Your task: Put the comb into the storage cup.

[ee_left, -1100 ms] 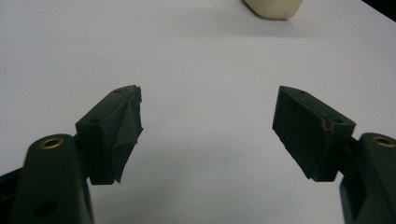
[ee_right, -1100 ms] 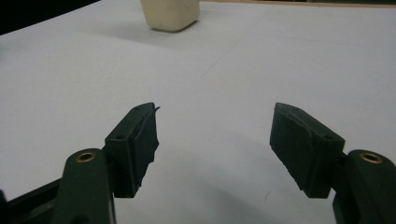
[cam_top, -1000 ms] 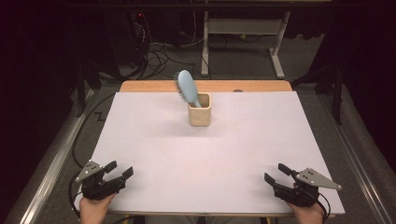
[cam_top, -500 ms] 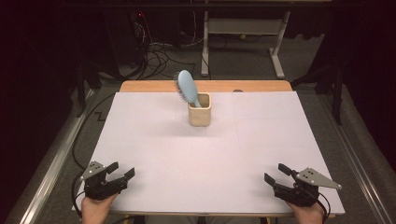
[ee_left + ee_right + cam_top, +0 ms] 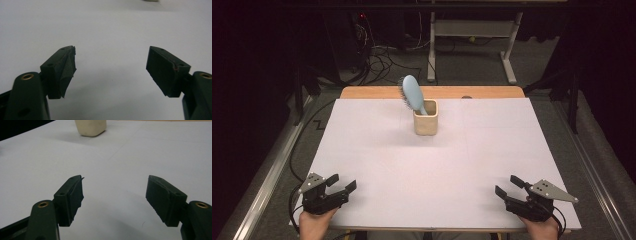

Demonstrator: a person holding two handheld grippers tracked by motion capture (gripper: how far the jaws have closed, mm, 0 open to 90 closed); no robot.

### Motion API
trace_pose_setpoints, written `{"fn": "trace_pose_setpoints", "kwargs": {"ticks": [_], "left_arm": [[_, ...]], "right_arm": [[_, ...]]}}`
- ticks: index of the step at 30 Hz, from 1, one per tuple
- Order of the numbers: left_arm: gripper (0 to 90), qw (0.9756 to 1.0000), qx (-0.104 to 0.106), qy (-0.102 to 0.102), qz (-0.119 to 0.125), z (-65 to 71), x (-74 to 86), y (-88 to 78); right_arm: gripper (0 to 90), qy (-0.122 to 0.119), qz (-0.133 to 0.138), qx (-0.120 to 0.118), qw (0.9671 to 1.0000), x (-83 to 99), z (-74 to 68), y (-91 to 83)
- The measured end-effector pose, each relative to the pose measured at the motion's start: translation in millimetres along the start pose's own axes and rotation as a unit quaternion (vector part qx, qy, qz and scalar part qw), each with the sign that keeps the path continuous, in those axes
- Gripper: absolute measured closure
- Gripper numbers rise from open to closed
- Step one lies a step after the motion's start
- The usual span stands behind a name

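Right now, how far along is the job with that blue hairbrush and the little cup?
Done, by the look of it: the blue hairbrush stands handle-down in the beige cup, leaning left. In hand: nothing. The left tool and right tool rest open at the near edge of the white table, far from the cup. Whether anything is left cannot be told.
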State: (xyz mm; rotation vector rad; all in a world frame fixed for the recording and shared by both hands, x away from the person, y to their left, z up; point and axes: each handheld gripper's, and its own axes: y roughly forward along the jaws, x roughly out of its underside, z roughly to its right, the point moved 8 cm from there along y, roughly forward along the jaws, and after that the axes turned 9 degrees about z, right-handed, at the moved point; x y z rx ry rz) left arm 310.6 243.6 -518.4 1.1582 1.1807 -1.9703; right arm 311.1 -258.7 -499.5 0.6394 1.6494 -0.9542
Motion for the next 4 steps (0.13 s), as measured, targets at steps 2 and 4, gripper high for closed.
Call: {"fn": "trace_pose_setpoints", "kwargs": {"ticks": [2, 4], "left_arm": [[24.5, 1.0000, 0.000, 0.000, -0.001, -0.1, 0.1, 0.4], [24.5, 1.0000, 0.000, -0.001, -0.002, -0.2, 0.0, 0.6]], "right_arm": [[30.5, 0.000, 0.000, 0.000, 1.0000, 0.1, 0.0, 0.1], [30.5, 0.000, 0.000, -0.001, 1.0000, 0.1, 0.0, 0.1]]}}
